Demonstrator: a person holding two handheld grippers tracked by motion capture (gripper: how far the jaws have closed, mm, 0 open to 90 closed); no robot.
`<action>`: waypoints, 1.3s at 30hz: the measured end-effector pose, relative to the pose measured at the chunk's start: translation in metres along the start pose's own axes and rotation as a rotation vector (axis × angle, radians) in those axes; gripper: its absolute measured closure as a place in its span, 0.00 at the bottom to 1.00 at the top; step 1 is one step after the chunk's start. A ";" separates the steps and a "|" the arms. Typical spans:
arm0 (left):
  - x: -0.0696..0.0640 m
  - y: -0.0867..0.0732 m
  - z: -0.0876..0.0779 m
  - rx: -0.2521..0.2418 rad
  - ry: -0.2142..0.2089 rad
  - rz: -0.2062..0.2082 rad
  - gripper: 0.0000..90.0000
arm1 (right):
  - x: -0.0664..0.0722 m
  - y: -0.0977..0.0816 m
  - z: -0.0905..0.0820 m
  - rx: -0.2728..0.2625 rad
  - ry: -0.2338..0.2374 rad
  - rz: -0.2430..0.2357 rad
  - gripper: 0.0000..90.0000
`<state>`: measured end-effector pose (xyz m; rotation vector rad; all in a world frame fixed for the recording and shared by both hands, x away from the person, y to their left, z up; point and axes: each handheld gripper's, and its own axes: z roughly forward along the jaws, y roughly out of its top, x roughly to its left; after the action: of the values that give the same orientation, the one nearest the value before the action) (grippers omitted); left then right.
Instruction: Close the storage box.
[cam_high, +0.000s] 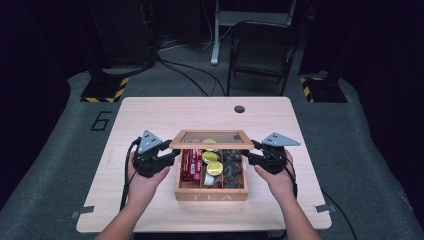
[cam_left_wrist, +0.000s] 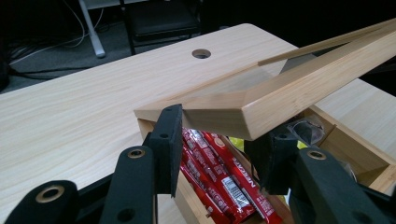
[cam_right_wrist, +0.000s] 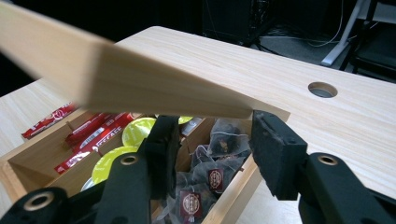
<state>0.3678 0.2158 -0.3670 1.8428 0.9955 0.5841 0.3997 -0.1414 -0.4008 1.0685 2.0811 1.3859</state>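
Observation:
A wooden tea box (cam_high: 212, 196) stands at the middle of the table, its glass-paned lid (cam_high: 210, 146) raised partway. Inside lie red sachets (cam_high: 191, 165), yellow-green pods (cam_high: 212, 162) and dark tea bags (cam_high: 232, 170). My left gripper (cam_high: 172, 155) is at the lid's left front corner. In the left gripper view that lid corner (cam_left_wrist: 219, 116) sits between the pads (cam_left_wrist: 170, 140), which press on it. My right gripper (cam_high: 247, 151) is at the lid's right front corner. In the right gripper view the lid (cam_right_wrist: 116, 79) passes just above the parted pads (cam_right_wrist: 275, 149), with tea bags (cam_right_wrist: 219, 154) below.
A round cable hole (cam_high: 239, 109) is in the table near its far edge. Bare tabletop (cam_high: 145, 117) lies on all sides of the box. A folding chair (cam_high: 262, 50) and cables stand on the floor beyond the table.

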 end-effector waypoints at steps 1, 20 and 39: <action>0.001 0.000 0.000 0.000 -0.004 0.000 0.64 | 0.001 0.001 -0.002 0.002 -0.003 -0.002 0.58; 0.002 0.000 -0.001 0.023 -0.029 0.009 0.64 | 0.024 0.014 -0.043 0.006 0.015 -0.050 0.59; -0.005 -0.023 -0.004 0.018 -0.029 0.038 0.63 | 0.025 -0.001 -0.050 0.016 0.020 -0.064 0.66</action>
<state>0.3531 0.2191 -0.3855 1.8845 0.9509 0.5717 0.3490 -0.1514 -0.3791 0.9892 2.1249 1.3571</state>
